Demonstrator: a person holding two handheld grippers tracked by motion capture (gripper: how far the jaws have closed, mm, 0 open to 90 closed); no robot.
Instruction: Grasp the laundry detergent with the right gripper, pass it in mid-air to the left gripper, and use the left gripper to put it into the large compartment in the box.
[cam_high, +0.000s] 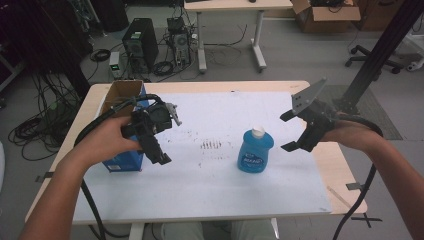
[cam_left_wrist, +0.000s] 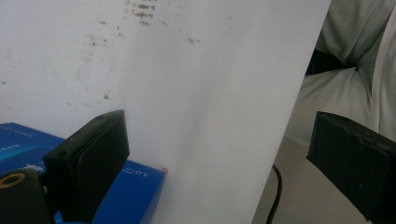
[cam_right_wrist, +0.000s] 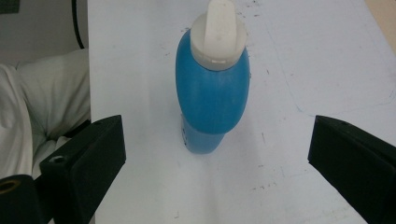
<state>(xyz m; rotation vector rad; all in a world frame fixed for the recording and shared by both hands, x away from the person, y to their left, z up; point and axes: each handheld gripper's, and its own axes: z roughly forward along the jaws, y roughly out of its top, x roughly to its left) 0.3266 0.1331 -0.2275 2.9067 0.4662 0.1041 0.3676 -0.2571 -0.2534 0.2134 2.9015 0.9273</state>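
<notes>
— So, where is the bottle now, and what do your jaws do?

— Well, the blue soap bottle (cam_high: 255, 150) stands upright near the middle of the white mat (cam_high: 210, 195). My right gripper (cam_high: 294, 131) hangs just to the right of it, jaws wide apart, nothing between them. My left gripper (cam_high: 159, 142) is over the blue box (cam_high: 122, 162) at the left, also open and empty.

— How would you take it well?

— I think I should come in level, put the wide body between the jaws, and close below the white cap (cam_right_wrist: 218, 35), not on it, so it does not tip.

— Do the views differ?

— Yes. My right gripper view shows the bottle centred between my jaws; the high view shows the gap to it.
</notes>
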